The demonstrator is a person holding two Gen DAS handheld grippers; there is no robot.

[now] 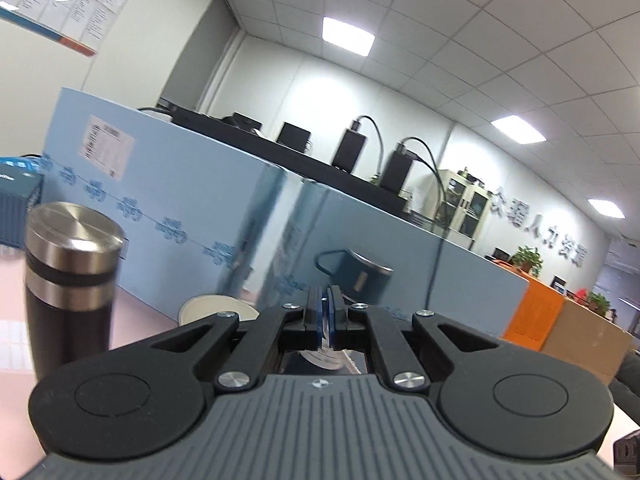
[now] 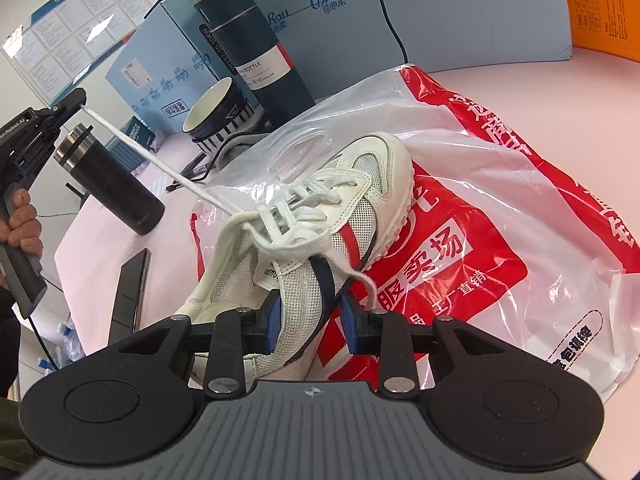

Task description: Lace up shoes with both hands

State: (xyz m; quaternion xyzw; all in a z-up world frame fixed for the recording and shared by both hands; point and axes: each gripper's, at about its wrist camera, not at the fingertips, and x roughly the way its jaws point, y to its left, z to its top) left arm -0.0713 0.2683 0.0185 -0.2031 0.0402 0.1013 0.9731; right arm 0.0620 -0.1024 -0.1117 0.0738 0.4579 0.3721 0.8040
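Shoelace [image 1: 352,362] barely shows in the left wrist view, just a white bit under the left gripper [image 1: 327,316], whose blue pads are pressed nearly together with a pale sliver between them. Room's an office: tiled ceiling with light panels, white walls, and pale blue cartons [image 1: 168,184] along the back of the pinkish table [image 1: 136,308]. A steel-capped black flask [image 1: 70,276] stands at left and a cup rim [image 1: 218,308] pokes up behind the gripper; can't tell what's in it.

Over in the right wrist view, the same pink table [image 2: 560,92] carries a red and clear plastic bag [image 2: 480,216] with the white sneaker [image 2: 352,208] lying on it, toe pointing away. Mesh sides, red and navy stripes, laces criss-crossed up the front. One lace end runs taut up-left to the left gripper [image 2: 78,100], clamped on its tip and held by a hand [image 2: 22,224]. Another loose end droops down the near side. The right gripper [image 2: 310,322] is open, pads either side of the shoe's heel collar, gripping nothing as far as I can see. Behind stand a striped mug [image 2: 222,116], inside looks empty, a dark teal bottle [image 2: 256,44] and the black flask [image 2: 108,184]. A dark phone [image 2: 130,292] lies at left.
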